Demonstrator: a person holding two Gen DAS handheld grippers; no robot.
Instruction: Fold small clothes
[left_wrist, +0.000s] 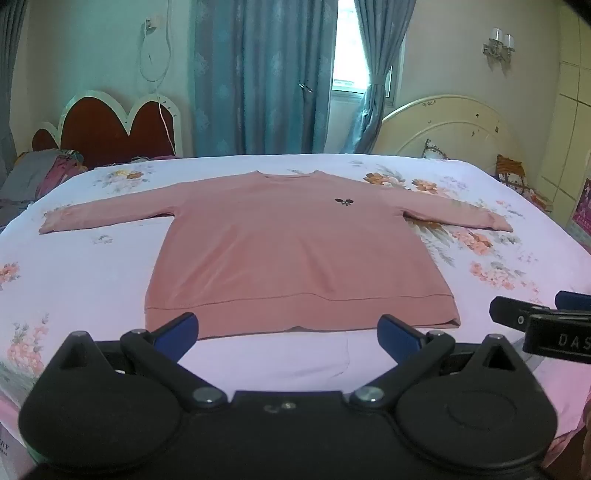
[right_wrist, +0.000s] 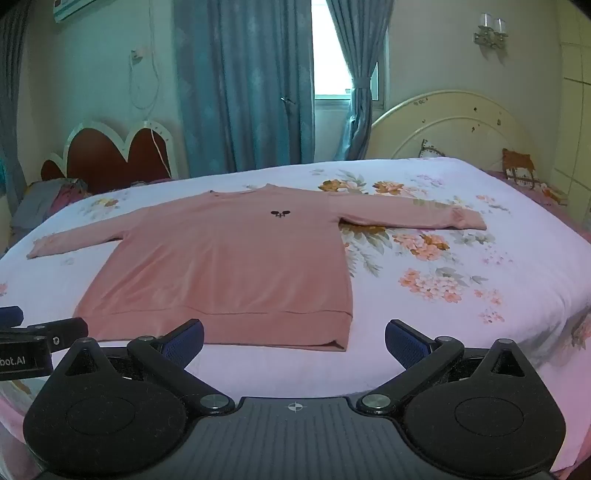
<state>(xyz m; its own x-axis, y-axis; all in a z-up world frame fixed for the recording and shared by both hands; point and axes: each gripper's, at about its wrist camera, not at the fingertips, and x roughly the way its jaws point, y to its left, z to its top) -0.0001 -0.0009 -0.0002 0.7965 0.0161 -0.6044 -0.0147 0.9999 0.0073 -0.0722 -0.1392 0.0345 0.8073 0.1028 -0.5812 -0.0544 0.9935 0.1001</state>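
The left gripper (left_wrist: 288, 334) has its jaws wide apart and empty, and the pink sweatshirt (left_wrist: 295, 251) lies flat on the flowery bedsheet (left_wrist: 92, 266) at its 12 o'clock, hem nearest and sleeves reaching from 9 to 3 o'clock. The right gripper (right_wrist: 294, 341) is spread wide and empty too, with the shirt at its 11 o'clock, so I think the left one is closer to the hem's middle.

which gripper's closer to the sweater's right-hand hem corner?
Right, judging by the views. Right gripper hovers open just short of the pink sweater's hem, that corner between its fingers. Left gripper is open further left, near mid-hem.
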